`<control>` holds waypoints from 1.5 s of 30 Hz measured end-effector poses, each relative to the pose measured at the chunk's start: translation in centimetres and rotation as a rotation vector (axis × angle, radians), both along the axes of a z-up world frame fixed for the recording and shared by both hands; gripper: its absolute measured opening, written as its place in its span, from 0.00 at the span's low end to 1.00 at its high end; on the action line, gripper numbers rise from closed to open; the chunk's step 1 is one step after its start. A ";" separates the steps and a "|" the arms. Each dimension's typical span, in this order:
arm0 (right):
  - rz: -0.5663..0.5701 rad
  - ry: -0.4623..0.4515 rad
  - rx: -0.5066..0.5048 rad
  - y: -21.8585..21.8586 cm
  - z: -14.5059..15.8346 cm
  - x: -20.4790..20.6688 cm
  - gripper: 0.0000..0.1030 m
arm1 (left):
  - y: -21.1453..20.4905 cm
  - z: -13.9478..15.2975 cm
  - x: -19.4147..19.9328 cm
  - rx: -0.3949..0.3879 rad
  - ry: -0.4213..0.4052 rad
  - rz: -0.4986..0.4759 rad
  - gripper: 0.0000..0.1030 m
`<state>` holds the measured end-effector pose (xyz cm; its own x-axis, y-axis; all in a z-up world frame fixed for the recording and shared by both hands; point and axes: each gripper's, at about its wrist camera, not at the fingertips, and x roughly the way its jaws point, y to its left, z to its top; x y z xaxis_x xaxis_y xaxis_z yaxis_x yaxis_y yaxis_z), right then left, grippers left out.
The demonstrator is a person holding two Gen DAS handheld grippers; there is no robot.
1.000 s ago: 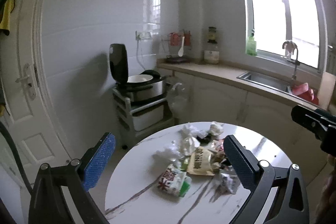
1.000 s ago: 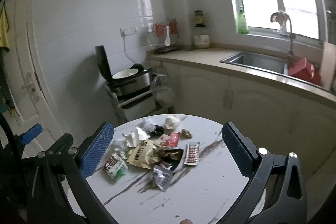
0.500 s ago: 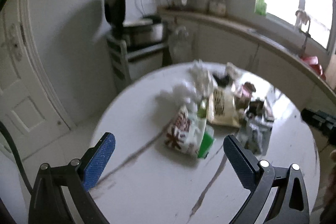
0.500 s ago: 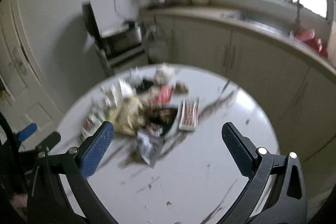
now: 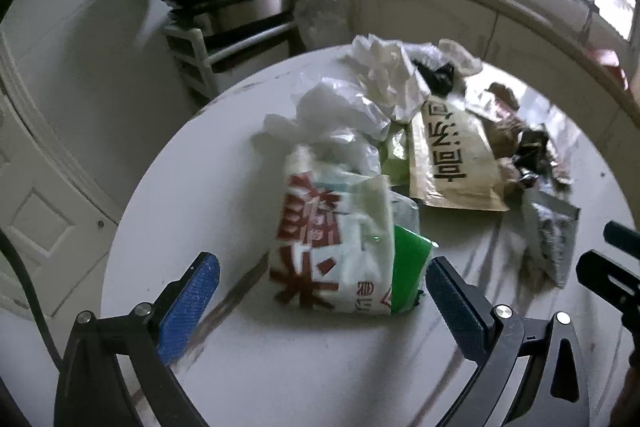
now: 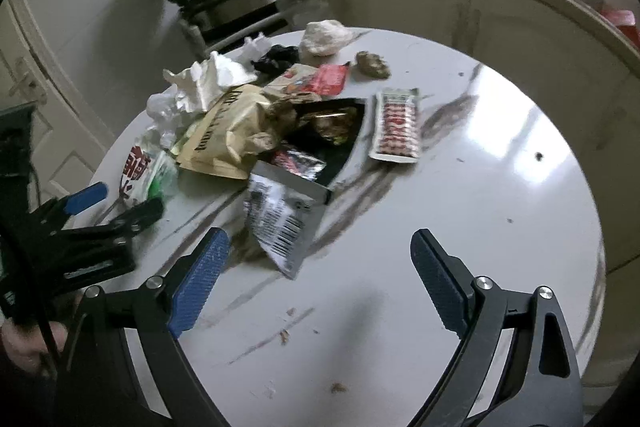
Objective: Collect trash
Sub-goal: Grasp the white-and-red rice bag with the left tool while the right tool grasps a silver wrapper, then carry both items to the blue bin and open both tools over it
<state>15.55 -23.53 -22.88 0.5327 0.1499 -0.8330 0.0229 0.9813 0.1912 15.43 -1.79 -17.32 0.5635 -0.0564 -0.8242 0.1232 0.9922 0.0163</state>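
Right hand-held gripper [image 6: 318,277] closing — empty, above table [image 6: 460,195]

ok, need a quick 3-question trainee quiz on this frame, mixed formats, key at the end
1. True or false: the left tongs are shut on the white packet with red characters.
2. Multiple choice: which piece of trash lies nearest in front of the right tongs? A) the red-and-white flat sachet B) the silver wrapper with a barcode C) the tan paper bag
3. Short answer: where does all the trash lie?

Key
1. False. The pads stand wide, one on either side of the packet's near end, not pressing on it.
2. B.
3. On the round white marble-pattern table, piled toward its far left part.
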 end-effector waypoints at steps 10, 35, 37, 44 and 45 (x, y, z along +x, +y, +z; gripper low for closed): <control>0.040 0.027 -0.040 2.5 -1.8 2.7 0.47 | 2.0 -0.3 3.2 -0.047 -0.010 -0.049 0.80; 0.033 -0.047 0.092 -2.1 -0.3 -1.4 0.29 | 1.6 1.5 -0.3 -0.138 -0.076 -0.115 0.65; 0.020 -0.065 0.105 -2.9 0.2 -2.2 0.29 | 0.6 2.2 -1.2 -0.138 -0.094 -0.140 0.66; -0.034 -0.130 0.133 -6.1 2.0 -4.7 0.29 | -4.7 4.4 -3.7 -0.119 -0.143 -0.231 0.66; -0.042 -0.143 0.137 -6.8 2.3 -5.2 0.29 | -5.5 4.7 -3.9 -0.118 -0.150 -0.242 0.66</control>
<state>10.40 -30.30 -20.54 0.6522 0.2315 -0.7218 0.0267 0.9446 0.3271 11.51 -7.26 -12.58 0.6367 -0.2941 -0.7128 0.3610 0.9305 -0.0614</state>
